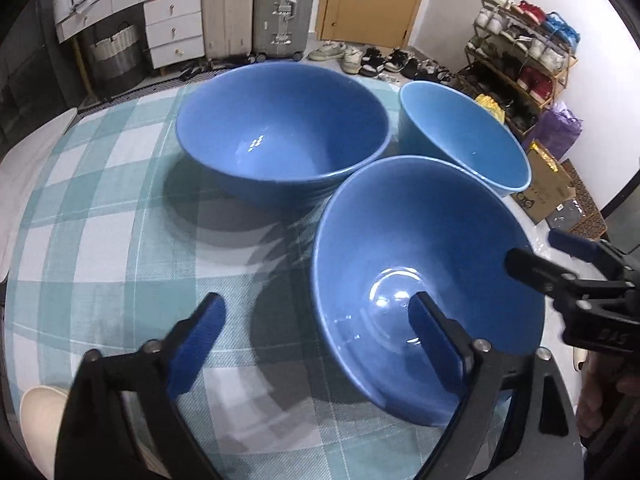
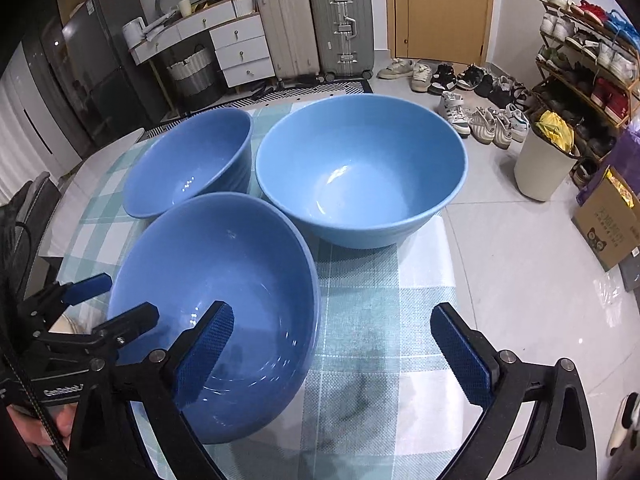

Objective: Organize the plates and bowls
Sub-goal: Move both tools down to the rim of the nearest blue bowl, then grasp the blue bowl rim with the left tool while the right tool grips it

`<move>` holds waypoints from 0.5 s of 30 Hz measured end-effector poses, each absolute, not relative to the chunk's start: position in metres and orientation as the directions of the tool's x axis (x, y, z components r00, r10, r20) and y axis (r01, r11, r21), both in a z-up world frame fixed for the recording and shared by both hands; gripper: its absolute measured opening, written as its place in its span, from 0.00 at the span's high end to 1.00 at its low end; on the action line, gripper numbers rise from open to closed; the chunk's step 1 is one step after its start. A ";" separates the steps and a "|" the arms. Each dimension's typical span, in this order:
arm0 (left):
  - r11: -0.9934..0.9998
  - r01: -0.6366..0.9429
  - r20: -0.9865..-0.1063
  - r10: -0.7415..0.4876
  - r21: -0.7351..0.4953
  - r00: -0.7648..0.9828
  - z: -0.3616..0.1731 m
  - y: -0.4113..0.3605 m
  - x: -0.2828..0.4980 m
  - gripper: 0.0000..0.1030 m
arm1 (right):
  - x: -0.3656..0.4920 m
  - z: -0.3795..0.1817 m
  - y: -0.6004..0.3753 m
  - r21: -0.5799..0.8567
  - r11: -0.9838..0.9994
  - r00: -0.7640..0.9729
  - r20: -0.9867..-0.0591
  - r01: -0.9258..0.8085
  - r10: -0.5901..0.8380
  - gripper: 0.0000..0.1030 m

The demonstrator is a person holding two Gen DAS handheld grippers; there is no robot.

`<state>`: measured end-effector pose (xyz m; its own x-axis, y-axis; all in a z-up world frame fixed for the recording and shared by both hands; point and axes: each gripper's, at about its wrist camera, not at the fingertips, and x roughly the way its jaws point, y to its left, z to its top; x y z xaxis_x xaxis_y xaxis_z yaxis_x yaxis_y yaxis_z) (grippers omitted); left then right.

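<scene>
Three blue bowls stand close together on a teal-and-white checked tablecloth. The nearest bowl sits between both grippers. My left gripper is open and straddles that bowl's left rim, one pad inside and one outside, neither pressing. My right gripper is open and straddles the opposite rim the same way. Each gripper also shows in the other's view, the right gripper and the left gripper. Behind stand a darker bowl and a lighter, paler bowl.
The table's right edge runs just beyond the bowls. On the floor past it are a white bin, a cardboard box, a shoe rack, loose shoes, two suitcases, white drawers and a wooden door.
</scene>
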<state>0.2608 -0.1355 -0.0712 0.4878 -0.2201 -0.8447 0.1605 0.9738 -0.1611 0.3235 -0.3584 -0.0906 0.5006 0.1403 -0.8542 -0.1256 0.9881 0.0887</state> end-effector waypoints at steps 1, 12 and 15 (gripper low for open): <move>0.973 0.165 -0.843 -0.221 -0.159 0.491 -0.070 -0.136 0.262 0.34 | 0.324 -0.093 -0.358 0.089 0.988 0.494 -0.858 -0.126 0.140 0.11; 0.956 0.209 -0.858 -0.280 -0.207 0.431 -0.079 -0.141 0.266 0.83 | 0.326 -0.115 -0.356 0.112 0.985 0.433 -0.888 -0.127 0.157 0.46; 0.939 0.220 -0.839 -0.335 -0.263 0.429 -0.078 -0.139 0.265 0.87 | 0.323 -0.114 -0.354 0.132 0.983 0.423 -0.889 -0.126 0.173 0.52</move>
<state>0.2646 -0.1392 -0.0775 0.4289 -0.3354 -0.8388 0.2197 0.9394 -0.2632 0.3225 -0.3541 -0.1137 0.4233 0.1735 -0.8893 -0.1262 0.9832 0.1317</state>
